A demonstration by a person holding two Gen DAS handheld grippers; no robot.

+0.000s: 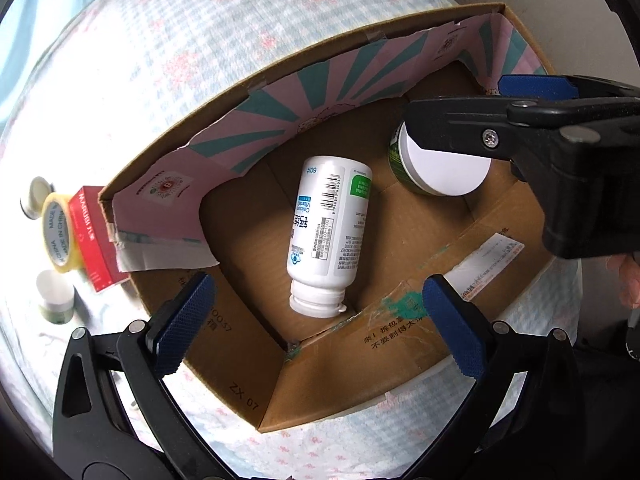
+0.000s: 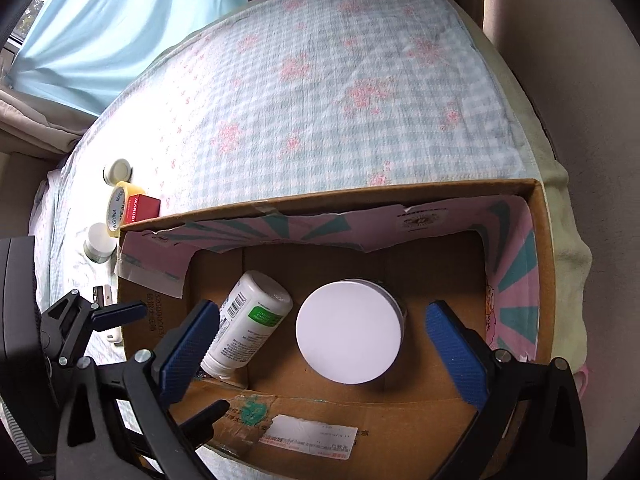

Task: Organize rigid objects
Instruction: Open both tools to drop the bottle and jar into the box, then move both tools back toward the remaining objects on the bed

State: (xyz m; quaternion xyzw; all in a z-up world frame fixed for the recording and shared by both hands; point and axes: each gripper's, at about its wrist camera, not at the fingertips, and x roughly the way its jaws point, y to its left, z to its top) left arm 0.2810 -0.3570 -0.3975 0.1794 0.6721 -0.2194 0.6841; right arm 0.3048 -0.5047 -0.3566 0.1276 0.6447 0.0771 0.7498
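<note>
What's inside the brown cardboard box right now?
A white pill bottle lying on its side and an upright green jar with a white lid sit on the box floor. The jar's contents stay hidden.

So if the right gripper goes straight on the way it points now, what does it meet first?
Most likely the white lid of the jar standing in the cardboard box. The right gripper is open with the lid centred between its pads. The gap above the lid is hard to judge.
</note>
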